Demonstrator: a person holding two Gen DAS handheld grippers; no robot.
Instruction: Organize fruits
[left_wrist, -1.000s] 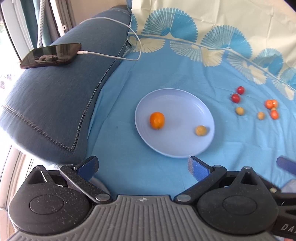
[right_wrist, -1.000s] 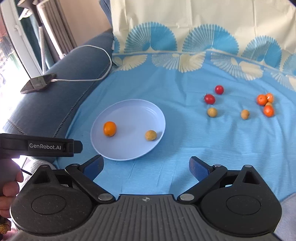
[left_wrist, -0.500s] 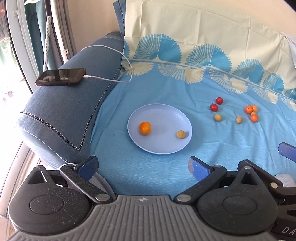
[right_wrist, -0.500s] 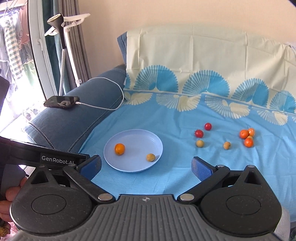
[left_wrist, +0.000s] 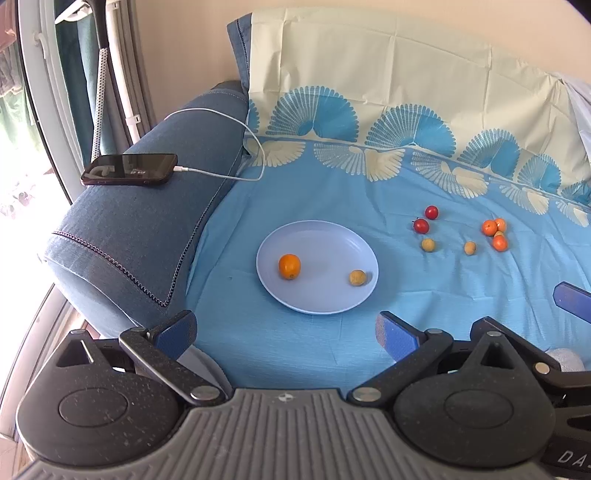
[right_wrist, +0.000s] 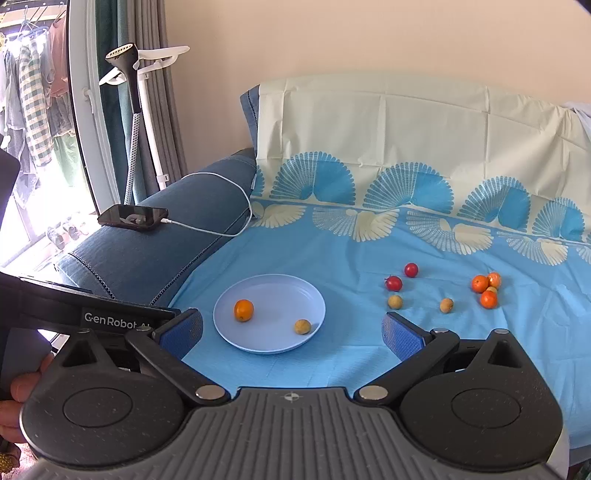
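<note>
A pale blue plate (left_wrist: 317, 295) (right_wrist: 269, 341) lies on the blue sheet and holds an orange fruit (left_wrist: 289, 266) (right_wrist: 243, 310) and a small yellow fruit (left_wrist: 357, 277) (right_wrist: 302, 326). To its right on the sheet lie two red fruits (left_wrist: 421, 225) (right_wrist: 393, 283), two yellow fruits (left_wrist: 428, 244) (right_wrist: 395, 301) and a cluster of orange fruits (left_wrist: 495, 232) (right_wrist: 485, 290). My left gripper (left_wrist: 286, 332) is open and empty, well short of the plate. My right gripper (right_wrist: 291, 332) is open and empty, also pulled back from the plate.
A phone (left_wrist: 129, 169) (right_wrist: 133, 217) on a white charging cable (left_wrist: 236, 125) lies on the blue sofa arm (left_wrist: 147, 229) at left. A cream sheet covers the sofa back (left_wrist: 406, 74). A garment steamer stand (right_wrist: 136, 92) stands by the window.
Both grippers have pulled back and up from the plate, so the plate and fruits look smaller and more of the sofa back and wall shows. No fruit has moved.
</note>
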